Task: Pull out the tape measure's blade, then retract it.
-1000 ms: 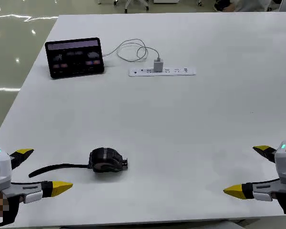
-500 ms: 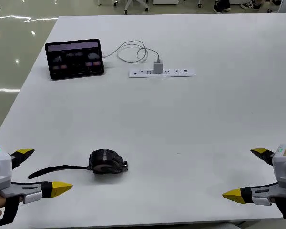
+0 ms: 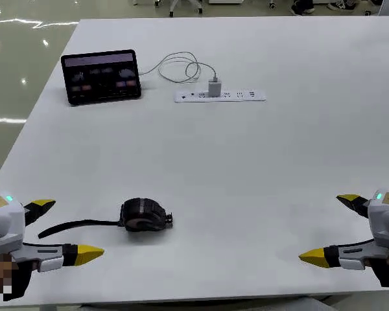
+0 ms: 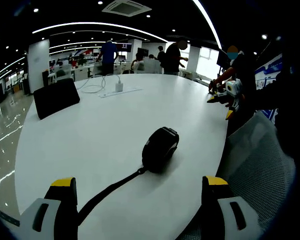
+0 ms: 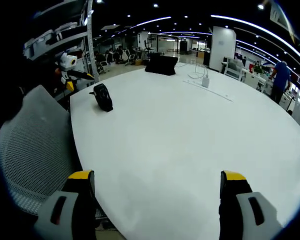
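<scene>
A black tape measure [image 3: 143,216] lies on the white table [image 3: 246,155] near its front edge, with a black wrist strap [image 3: 74,227] trailing to the left. No blade is drawn out. My left gripper [image 3: 66,228] is open at the front left, its yellow fingertips [image 3: 89,253] just left of the strap's end. In the left gripper view the tape measure [image 4: 160,148] lies ahead between the jaws. My right gripper [image 3: 330,227] is open at the front right, far from the tape measure [image 5: 102,96], and holds nothing.
A dark tablet [image 3: 101,76] stands at the back left. A white power strip [image 3: 220,96] with a plugged charger and coiled cable [image 3: 179,68] lies behind the middle. A mesh chair [image 5: 32,150] sits below the table's near edge. People stand at far benches.
Both grippers have shifted only slightly along the front edge. The tape measure has stayed in place.
</scene>
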Demonstrator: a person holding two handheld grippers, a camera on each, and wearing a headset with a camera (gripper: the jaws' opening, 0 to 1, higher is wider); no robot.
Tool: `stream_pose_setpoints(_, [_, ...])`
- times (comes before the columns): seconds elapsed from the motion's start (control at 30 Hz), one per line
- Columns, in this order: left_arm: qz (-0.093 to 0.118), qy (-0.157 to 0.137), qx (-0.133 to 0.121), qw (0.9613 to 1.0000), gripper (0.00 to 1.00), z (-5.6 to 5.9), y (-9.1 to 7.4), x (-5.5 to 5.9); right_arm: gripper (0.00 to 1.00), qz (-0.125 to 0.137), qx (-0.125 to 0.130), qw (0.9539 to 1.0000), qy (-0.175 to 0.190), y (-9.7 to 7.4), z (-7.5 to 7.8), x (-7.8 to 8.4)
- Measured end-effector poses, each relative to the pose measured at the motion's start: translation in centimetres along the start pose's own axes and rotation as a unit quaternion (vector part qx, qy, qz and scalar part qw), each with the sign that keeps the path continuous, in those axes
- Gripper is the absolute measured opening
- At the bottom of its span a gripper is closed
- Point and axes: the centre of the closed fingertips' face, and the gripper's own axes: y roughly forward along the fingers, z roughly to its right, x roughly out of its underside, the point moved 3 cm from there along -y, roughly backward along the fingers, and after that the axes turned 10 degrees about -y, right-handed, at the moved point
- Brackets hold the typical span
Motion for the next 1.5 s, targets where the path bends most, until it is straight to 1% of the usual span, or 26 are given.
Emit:
stream_pose_setpoints(0.13, [-0.012,0.004,0.005,0.9999,1.0,0.3,0.4,0.3,1.0,0.007,-0.005,1.0,-0.004,0.2,-0.2,-0.2])
stream_pose_setpoints(0.17, [-0.018,0.007,0.01,0.9998,1.0,0.4,0.6,0.4,1.0,0.008,-0.006,0.9999,-0.004,0.4,-0.3,-0.3])
stream_pose_setpoints(0.2, [-0.027,0.008,0.015,0.9995,1.0,0.6,0.7,0.5,1.0,0.004,-0.009,0.9999,-0.002,0.6,-0.5,-0.4])
stream_pose_setpoints(0.23, [-0.041,0.012,0.021,0.9989,1.0,0.6,1.0,0.6,1.0,-0.001,-0.014,0.9999,-0.003,1.0,-0.6,-0.4])
stream_pose_setpoints(0.3, [-0.048,0.025,0.028,0.9981,1.0,0.7,1.3,0.5,1.0,-0.003,-0.016,0.9998,-0.012,1.5,-0.7,-0.7])
stream_pose_setpoints(0.37, [-0.056,0.03,0.031,0.9975,1.0,0.7,1.7,0.3,1.0,-0.004,-0.021,0.9996,-0.017,2.0,-0.8,-1.3])
stream_pose_setpoints(0.4, [-0.064,0.031,0.036,0.9968,1.0,0.7,2.0,0.3,1.0,0.002,-0.024,0.9995,-0.021,2.2,-0.8,-1.5])
stream_pose_setpoints(0.47, [-0.07,0.039,0.036,0.9961,1.0,0.6,2.5,-0.1,1.0,0.006,-0.033,0.9987,-0.039,2.6,-1.0,-1.9])
stream_pose_setpoints(0.53, [-0.081,0.045,0.043,0.9948,0.98,0.8,2.9,-0.5,1.0,0.011,-0.036,0.9983,-0.045,3.0,-1.0,-2.3])
stream_pose_setpoints(0.6, [-0.085,0.067,0.047,0.993,0.97,0.8,3.4,-1.1,1.0,0.013,-0.037,0.9981,-0.047,3.4,-1.0,-2.8])
stream_pose_setpoints(0.63, [-0.089,0.071,0.051,0.9921,0.97,1.0,3.7,-1.2,1.0,0.013,-0.038,0.998,-0.048,3.5,-0.9,-3.0])
stream_pose_setpoints(0.67, [-0.097,0.08,0.058,0.9903,0.97,1.2,4.0,-1.4,1.0,0.016,-0.04,0.9978,-0.051,3.7,-1.0,-3.4])
stream_pose_setpoints(0.77, [-0.115,0.102,0.068,0.9858,0.95,1.5,4.7,-1.9,1.0,0.019,-0.044,0.9972,-0.057,4.2,-1.0,-3.9])
stream_pose_setpoints(0.83, [-0.121,0.117,0.073,0.983,0.94,1.7,5.3,-2.3,1.0,0.02,-0.047,0.9969,-0.059,4.6,-1.0,-4.2])
stream_pose_setpoints(0.87, [-0.123,0.12,0.076,0.9821,0.93,1.9,5.5,-2.5,1.0,0.021,-0.048,0.9968,-0.061,4.8,-1.0,-4.3])
stream_pose_setpoints(0.93, [-0.138,0.136,0.087,0.9772,0.92,2.3,6.0,-2.5,1.0,0.022,-0.052,0.9964,-0.063,5.1,-1.2,-4.6])
stream_pose_setpoints(1.0, [-0.145,0.154,0.09,0.9732,0.91,2.5,6.5,-2.7,1.0,0.024,-0.054,0.9958,-0.07,5.3,-1.3,-4.8])
stream_pose_setpoints(1.07, [-0.152,0.158,0.098,0.9708,0.9,3.0,6.8,-2.7,1.0,0.024,-0.055,0.9954,-0.075,5.5,-1.4,-4.9])
stream_pose_setpoints(1.13, [-0.161,0.169,0.107,0.9665,0.9,3.3,7.2,-2.6,1.0,0.021,-0.056,0.9953,-0.076,5.7,-1.5,-5.0])
stream_pose_setpoints(1.17, [-0.169,0.175,0.11,0.9637,0.89,3.5,7.3,-2.5,1.0,0.021,-0.057,0.9951,-0.078,5.8,-1.5,-5.1])
stream_pose_setpoints(1.2, [-0.171,0.178,0.112,0.9624,0.88,3.6,7.4,-2.5,1.0,0.021,-0.059,0.9951,-0.077,5.8,-1.5,-5.1])
stream_pose_setpoints(1.3, [-0.183,0.192,0.12,0.9567,0.85,3.8,7.8,-2.4,1.0,0.018,-0.063,0.9948,-0.077,6.1,-1.6,-5.0])
stream_pose_setpoints(1.4, [-0.19,0.194,0.127,0.9538,0.83,4.1,8.3,-2.4,1.0,0.018,-0.066,0.9946,-0.078,6.3,-1.8,-5.2])
stream_pose_setpoints(1.47, [-0.2,0.201,0.136,0.9493,0.81,4.5,8.5,-2.3,1.0,0.017,-0.069,0.9943,-0.08,6.5,-1.9,-5.4])
stream_pose_setpoints(1.5, [-0.206,0.202,0.144,0.9464,0.79,4.7,8.6,-2.2,1.0,0.02,-0.073,0.9934,-0.086,6.6,-2.0,-5.5])
